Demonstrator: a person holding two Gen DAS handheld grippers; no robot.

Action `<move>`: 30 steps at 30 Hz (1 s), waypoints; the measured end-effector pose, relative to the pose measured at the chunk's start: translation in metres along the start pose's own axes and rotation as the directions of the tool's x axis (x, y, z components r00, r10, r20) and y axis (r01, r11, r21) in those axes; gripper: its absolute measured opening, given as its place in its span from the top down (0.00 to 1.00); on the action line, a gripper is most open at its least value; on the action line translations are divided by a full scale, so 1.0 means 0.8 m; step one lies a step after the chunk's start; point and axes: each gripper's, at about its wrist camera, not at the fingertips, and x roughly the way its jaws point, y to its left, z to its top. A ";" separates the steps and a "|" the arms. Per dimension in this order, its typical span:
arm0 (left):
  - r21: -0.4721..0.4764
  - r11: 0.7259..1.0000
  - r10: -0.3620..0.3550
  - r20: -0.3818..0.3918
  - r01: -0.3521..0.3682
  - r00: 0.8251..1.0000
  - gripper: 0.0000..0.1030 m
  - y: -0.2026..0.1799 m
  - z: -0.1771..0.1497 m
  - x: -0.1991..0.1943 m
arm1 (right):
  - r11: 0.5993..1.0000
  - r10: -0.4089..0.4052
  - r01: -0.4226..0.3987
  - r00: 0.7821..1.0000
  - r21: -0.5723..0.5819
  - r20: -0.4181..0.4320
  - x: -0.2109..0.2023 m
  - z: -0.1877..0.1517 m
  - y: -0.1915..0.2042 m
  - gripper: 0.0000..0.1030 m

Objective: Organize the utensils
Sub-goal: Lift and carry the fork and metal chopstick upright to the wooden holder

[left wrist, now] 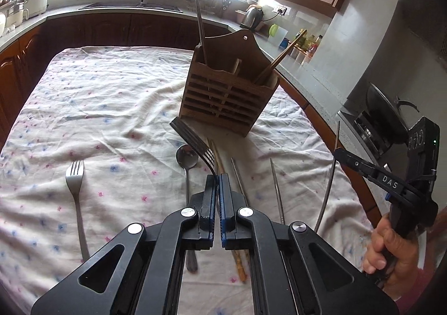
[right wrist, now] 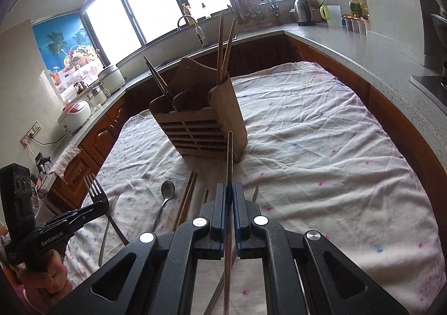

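A wooden utensil holder (left wrist: 223, 97) (right wrist: 195, 125) stands on the cloth-covered table with chopsticks (right wrist: 223, 46) in its end compartments. My left gripper (left wrist: 217, 178) is shut on a dark fork (left wrist: 195, 144), held above the table in front of the holder. My right gripper (right wrist: 229, 187) is shut on a thin metal chopstick (right wrist: 229, 158) pointing at the holder; it also shows in the left wrist view (left wrist: 339, 154). On the cloth lie a fork (left wrist: 75, 175), a spoon (left wrist: 186, 158) (right wrist: 167, 192), wooden chopsticks (right wrist: 187, 197) and metal chopsticks (left wrist: 276, 189).
The table has a floral cloth (right wrist: 321, 147). Kitchen counters (right wrist: 363, 57) wrap around it, with a sink (left wrist: 134, 6), a kettle (right wrist: 303, 11), rice cookers (right wrist: 75, 113) and a wok on a stove (left wrist: 382, 113).
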 end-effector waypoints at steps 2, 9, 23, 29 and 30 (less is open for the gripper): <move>0.003 1.000 0.000 0.013 -0.001 1.000 0.99 -0.001 0.000 -0.006 | 1.000 0.003 -0.003 1.000 -0.001 0.012 -0.007 0.001 0.002 0.96; -0.001 1.000 -0.005 0.065 0.006 0.998 0.99 -0.003 0.004 -0.028 | 1.000 0.015 -0.015 0.998 -0.015 0.057 -0.032 0.009 0.013 0.96; 0.016 1.000 0.009 0.176 -0.012 0.984 0.99 -0.009 0.034 -0.060 | 0.999 0.035 -0.031 0.989 -0.030 0.141 -0.058 0.031 0.025 0.96; 0.021 1.000 0.013 0.200 -0.018 0.980 0.99 -0.009 0.047 -0.065 | 0.999 0.044 -0.039 0.985 -0.038 0.165 -0.064 0.043 0.028 0.96; 0.019 1.000 0.014 0.204 -0.018 0.979 0.99 -0.008 0.049 -0.065 | 0.998 0.044 -0.038 0.985 -0.040 0.168 -0.064 0.044 0.028 0.96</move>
